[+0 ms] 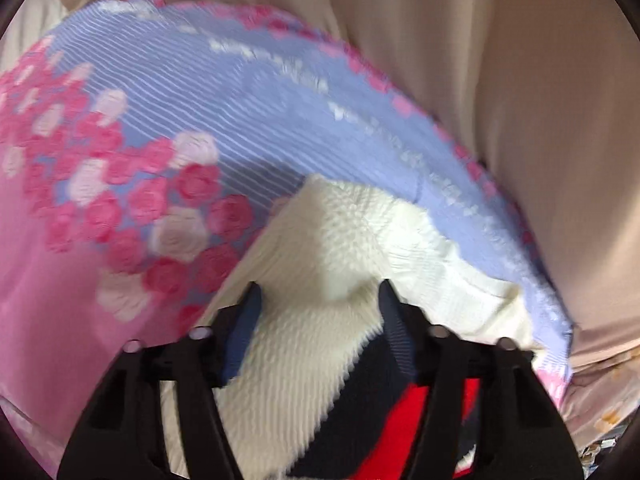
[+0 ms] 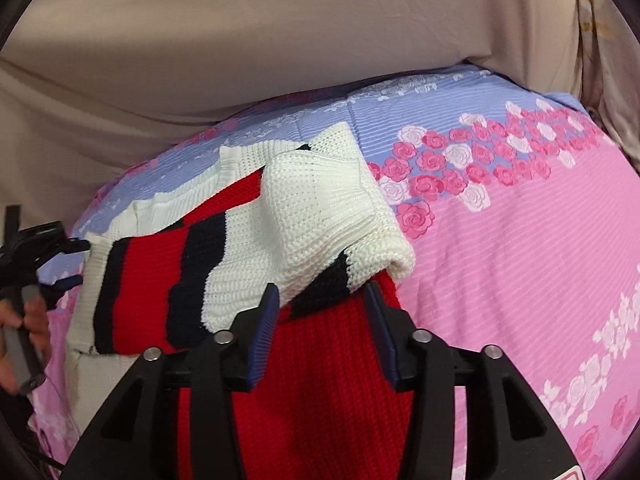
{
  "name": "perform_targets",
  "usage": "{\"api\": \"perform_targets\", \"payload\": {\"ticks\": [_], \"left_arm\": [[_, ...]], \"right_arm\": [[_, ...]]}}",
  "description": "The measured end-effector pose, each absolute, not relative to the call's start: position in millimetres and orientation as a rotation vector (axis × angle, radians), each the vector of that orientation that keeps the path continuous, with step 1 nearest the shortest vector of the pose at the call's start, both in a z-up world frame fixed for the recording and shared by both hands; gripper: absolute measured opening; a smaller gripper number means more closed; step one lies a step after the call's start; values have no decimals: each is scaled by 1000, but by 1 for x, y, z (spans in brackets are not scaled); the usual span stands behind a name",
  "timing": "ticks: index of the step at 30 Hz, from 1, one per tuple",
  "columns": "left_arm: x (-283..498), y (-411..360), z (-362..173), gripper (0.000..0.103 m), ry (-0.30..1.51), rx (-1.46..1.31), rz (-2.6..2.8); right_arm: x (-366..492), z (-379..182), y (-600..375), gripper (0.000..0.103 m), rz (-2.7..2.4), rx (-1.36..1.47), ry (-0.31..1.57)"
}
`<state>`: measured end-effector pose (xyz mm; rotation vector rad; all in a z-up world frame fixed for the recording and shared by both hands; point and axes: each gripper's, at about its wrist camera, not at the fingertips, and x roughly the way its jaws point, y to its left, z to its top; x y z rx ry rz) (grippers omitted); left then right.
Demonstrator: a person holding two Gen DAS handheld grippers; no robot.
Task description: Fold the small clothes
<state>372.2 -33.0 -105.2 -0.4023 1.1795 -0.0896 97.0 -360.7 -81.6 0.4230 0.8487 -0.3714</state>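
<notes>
A small knitted sweater [image 2: 240,248], white with red and black stripes, lies partly folded on a pink and blue floral sheet [image 2: 520,240]. My right gripper [image 2: 322,292] is open just above its red body, with a folded white sleeve lying in front of the fingertips. In the left wrist view my left gripper [image 1: 318,294] is open with the white knit of the sweater [image 1: 320,240] between and beyond its fingers; the view is blurred. The left gripper also shows at the left edge of the right wrist view [image 2: 72,264], held by a hand beside the sweater's hem.
A beige sheet [image 2: 240,40] rises in folds behind the floral sheet. The floral sheet [image 1: 120,120] fills the left and middle of the left wrist view, with beige cloth [image 1: 520,80] to the right.
</notes>
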Motion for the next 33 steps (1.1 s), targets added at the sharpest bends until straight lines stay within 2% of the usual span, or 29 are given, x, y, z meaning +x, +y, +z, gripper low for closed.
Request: {"api": "perform_targets", "payload": {"ticks": [1,2,4,8,9,10,11,15,19,21,25,27,29,30,33], "left_arm": [[375,-34,-110,25,1175,-375,-62],[378,-33,-111,16,1152,-369,-43],[381,-25,-108,12,1120,-392,-37],[384,-1,-98,10,1068,-427,35],[385,7,-97,10,1057,-439,56],[387,13,-98,5,1053,-444,79],[387,18,-99,2,1053,-442,95],[390,33,-117,2,1126,-436,84],[369,32,-105,3,1107,-423,45],[343,24,-85,6,1071,-356,4],[290,3,-66,28,1037,-262,-65],[268,-11,-79,29,1075,-207,-72],[261,-22,-100,29,1130,-154,-52],[255,-26,-107,29,1132,-123,-37],[246,-35,-106,29,1079,-25,-18]], "right_arm": [[99,-83,-363,52,-374,424,850],[102,-85,-367,52,-375,434,855],[109,-91,-377,53,-370,478,864],[129,-101,-393,53,-350,595,866],[135,-102,-394,50,-342,604,860],[142,-103,-393,19,-319,601,858],[148,-101,-391,3,-304,591,871],[151,-74,-377,3,-324,436,766],[150,-97,-386,3,-397,409,887],[135,-87,-380,5,-437,373,861],[114,-67,-365,8,-382,392,787],[129,-77,-353,8,-347,322,843],[148,-105,-352,1,-355,291,963],[152,-118,-355,0,-364,310,1018],[140,-99,-350,0,-352,339,933]]}}
